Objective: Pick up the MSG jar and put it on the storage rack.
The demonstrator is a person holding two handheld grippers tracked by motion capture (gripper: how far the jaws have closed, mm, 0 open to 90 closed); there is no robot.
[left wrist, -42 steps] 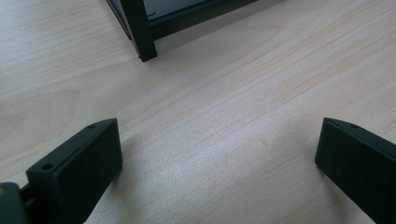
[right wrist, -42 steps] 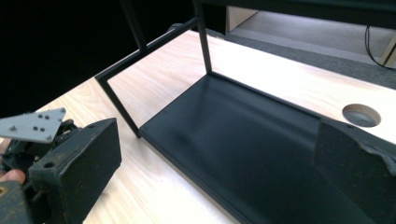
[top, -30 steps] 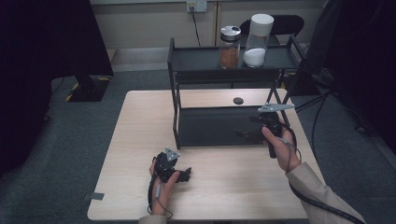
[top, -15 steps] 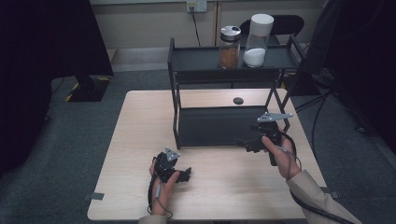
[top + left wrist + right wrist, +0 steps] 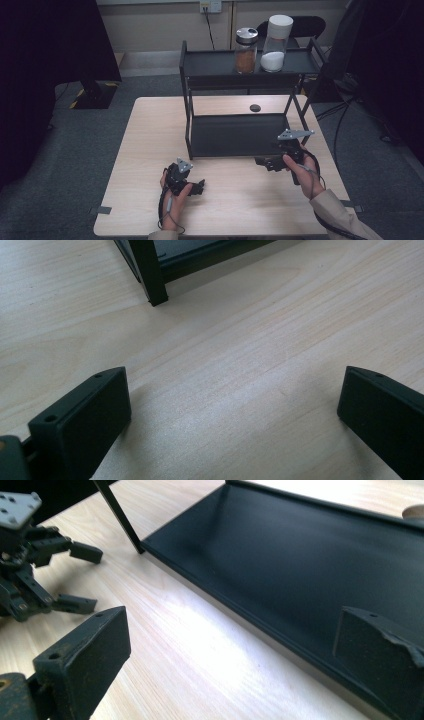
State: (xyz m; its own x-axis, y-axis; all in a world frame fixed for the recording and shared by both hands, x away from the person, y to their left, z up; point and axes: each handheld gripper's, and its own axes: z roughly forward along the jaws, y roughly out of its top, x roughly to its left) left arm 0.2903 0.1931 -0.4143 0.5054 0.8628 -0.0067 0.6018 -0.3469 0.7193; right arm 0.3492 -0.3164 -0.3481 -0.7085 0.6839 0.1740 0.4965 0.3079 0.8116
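Two-tier black rack: lower shelf bare. Right gripper beside shelf front edge, jaws spread, empty. Left gripper resting on table, jaws spread. Step, judged: idle between placements; next calls for reach to top-shelf jars.

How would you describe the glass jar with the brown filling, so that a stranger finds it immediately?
Find the black two-tier metal rack at the far side of the wooden table. On its upper shelf two containers stand side by side. It is the left one, the silver-lidded glass jar of brown contents; its white-lidded taller neighbour holds white contents.
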